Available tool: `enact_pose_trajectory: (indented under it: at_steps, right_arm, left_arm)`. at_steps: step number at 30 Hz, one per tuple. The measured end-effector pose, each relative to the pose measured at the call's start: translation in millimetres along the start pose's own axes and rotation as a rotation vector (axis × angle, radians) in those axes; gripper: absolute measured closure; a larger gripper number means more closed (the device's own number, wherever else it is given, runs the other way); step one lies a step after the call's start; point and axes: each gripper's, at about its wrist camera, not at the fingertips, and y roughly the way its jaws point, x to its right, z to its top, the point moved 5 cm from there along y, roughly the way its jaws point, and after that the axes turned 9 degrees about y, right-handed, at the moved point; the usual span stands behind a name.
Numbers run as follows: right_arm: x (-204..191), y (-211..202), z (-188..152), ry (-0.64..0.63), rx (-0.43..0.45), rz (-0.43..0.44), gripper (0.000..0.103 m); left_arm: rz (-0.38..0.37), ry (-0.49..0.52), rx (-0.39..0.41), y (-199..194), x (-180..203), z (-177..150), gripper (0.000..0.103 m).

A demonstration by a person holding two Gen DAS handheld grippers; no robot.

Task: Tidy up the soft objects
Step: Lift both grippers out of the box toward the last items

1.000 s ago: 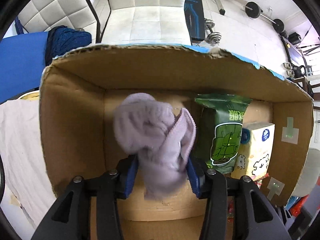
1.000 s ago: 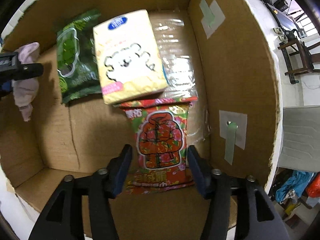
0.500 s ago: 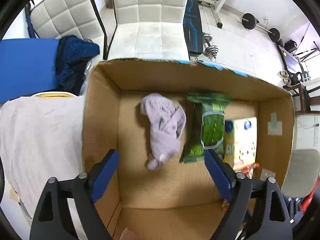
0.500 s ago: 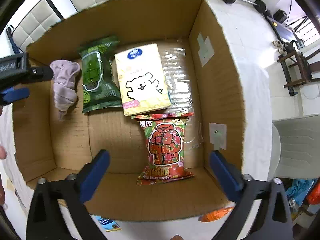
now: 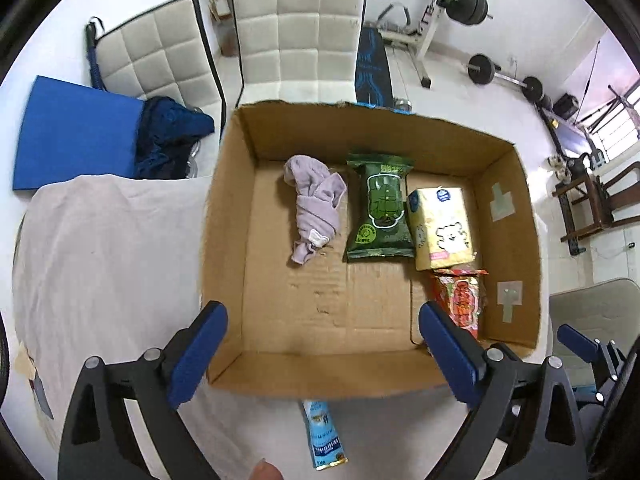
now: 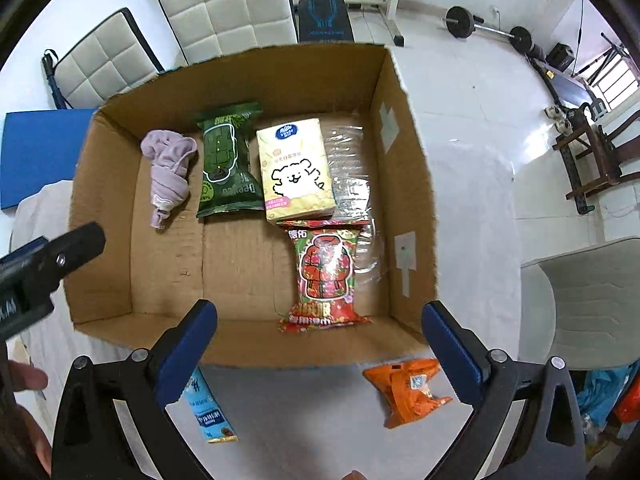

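An open cardboard box [image 5: 228, 240] [image 6: 404, 168] holds a lilac cloth [image 5: 314, 204] [image 6: 168, 168], a green wipes pack [image 5: 380, 208] [image 6: 226, 164], a yellow tissue pack [image 5: 440, 228] [image 6: 296, 172] and a red snack bag [image 5: 460, 304] [image 6: 326, 276]. My left gripper [image 5: 324, 356] is open and empty, raised above the box's near wall. My right gripper [image 6: 320, 356] is open and empty, above the near wall too. A blue tube [image 5: 326, 436] [image 6: 206, 412] and an orange packet [image 6: 408, 388] lie on the white table in front of the box.
Clear plastic film [image 6: 352, 168] lies in the box's right side. White padded chairs [image 5: 300, 32], a blue pad [image 5: 76, 132] and a dark blue garment [image 5: 168, 136] stand behind the box. Gym weights [image 5: 504, 76] are on the floor. A grey seat [image 6: 592, 300] is at right.
My left gripper let go of the lilac cloth, my right gripper let go of the red snack bag. Both opened wide and pulled up and back out of the box.
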Motion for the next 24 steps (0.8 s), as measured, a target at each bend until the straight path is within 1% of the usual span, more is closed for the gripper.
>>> enact_pose_trajectory:
  at_steps: [8, 13, 20, 22, 24]
  right_arm:
    - [12.4, -48.5, -25.7, -0.033, 0.090, 0.019, 0.000]
    - [20.2, -83.9, -41.2, -0.039, 0.151, 0.050, 0.000]
    - [30.2, -117.7, -55.6, -0.040, 0.196, 0.073, 0.000]
    - [32.6, -121.5, -58.4, -0.038, 0.193, 0.083, 0.000]
    - [37.8, -122.3, -60.9, -0.033, 0.191, 0.087, 0.000]
  left_arm:
    - [0.033, 0.015, 0.097, -52.8, 13.4, -28.7, 0.005]
    - [0.025, 0.009, 0.128, -75.4, 21.5, -46.0, 0.005]
    - [0.030, -0.002, 0.181, -103.8, 29.7, -59.7, 0.005]
    - [0.024, -0.008, 0.184, -105.9, 30.1, -60.3, 0.005]
    - [0.033, -0.017, 0.187, -104.2, 28.5, -61.7, 0.005]
